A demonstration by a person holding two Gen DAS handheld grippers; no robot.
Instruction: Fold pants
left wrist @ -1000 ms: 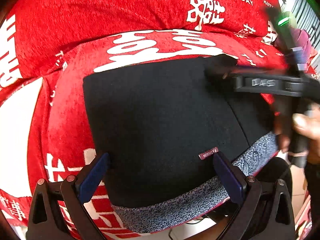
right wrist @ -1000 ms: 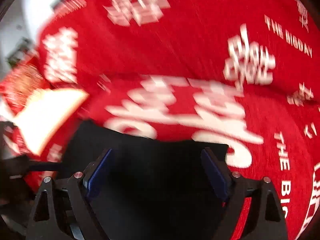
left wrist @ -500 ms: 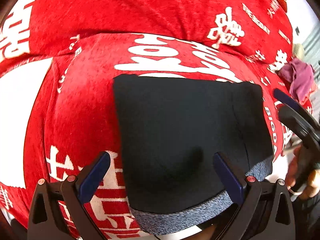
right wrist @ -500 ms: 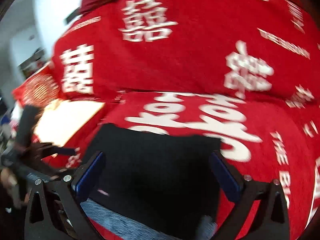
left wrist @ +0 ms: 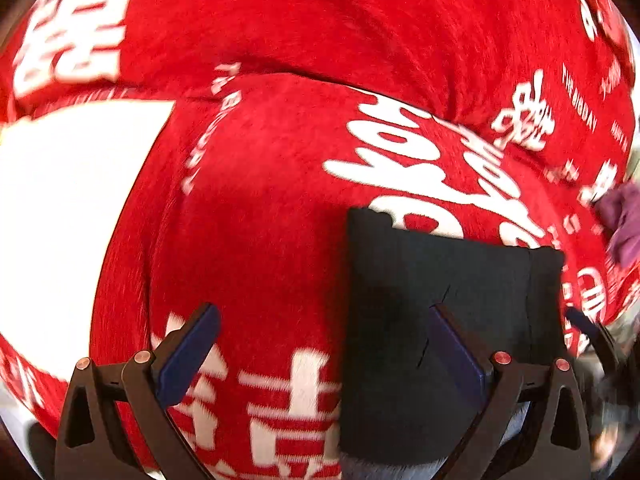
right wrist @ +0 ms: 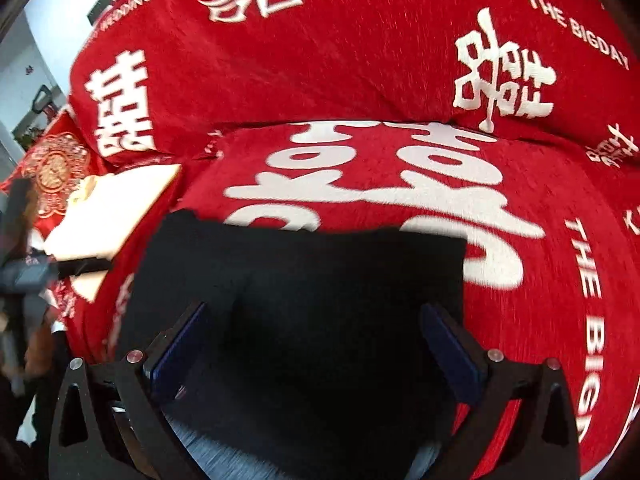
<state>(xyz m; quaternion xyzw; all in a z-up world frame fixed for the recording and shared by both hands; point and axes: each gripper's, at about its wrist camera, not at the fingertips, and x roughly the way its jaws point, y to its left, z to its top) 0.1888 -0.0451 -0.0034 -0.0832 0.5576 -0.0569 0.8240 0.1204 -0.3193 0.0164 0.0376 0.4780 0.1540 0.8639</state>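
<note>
Since half a second ago, our left gripper [left wrist: 324, 344] has swung off to the side: the folded black pants [left wrist: 452, 320], which then filled the middle of the left wrist view, now sit in the lower right of that frame, and only the right-hand finger [left wrist: 456, 354] overlaps them. Its other finger [left wrist: 188, 350] is over bare red cover [left wrist: 260, 220]. We see the tongs spread wide with nothing between them.

From the right wrist view, the pants [right wrist: 320, 300] fill the lower centre of the frame as a flat dark rectangle, and we have drawn nearer than a moment back. Our right gripper [right wrist: 316, 344] is above them with both blue pads [right wrist: 448, 354] set far apart, gripping nothing. A strip of grey patterned cloth [right wrist: 224, 452] shows at the bottom edge, under the black fabric. Whether the fingertips touch the cloth we cannot tell.

The pants lie on the seat cushion, which is draped in the red cover with large white characters and the words "THE BIGDAY". A white panel [right wrist: 116, 208] shows at the left of the right wrist view, and a gold-embroidered red cushion [right wrist: 56, 172] is beyond it at the far left. In the left wrist view a purple cloth [left wrist: 624, 220] shows blurred at the right edge.
</note>
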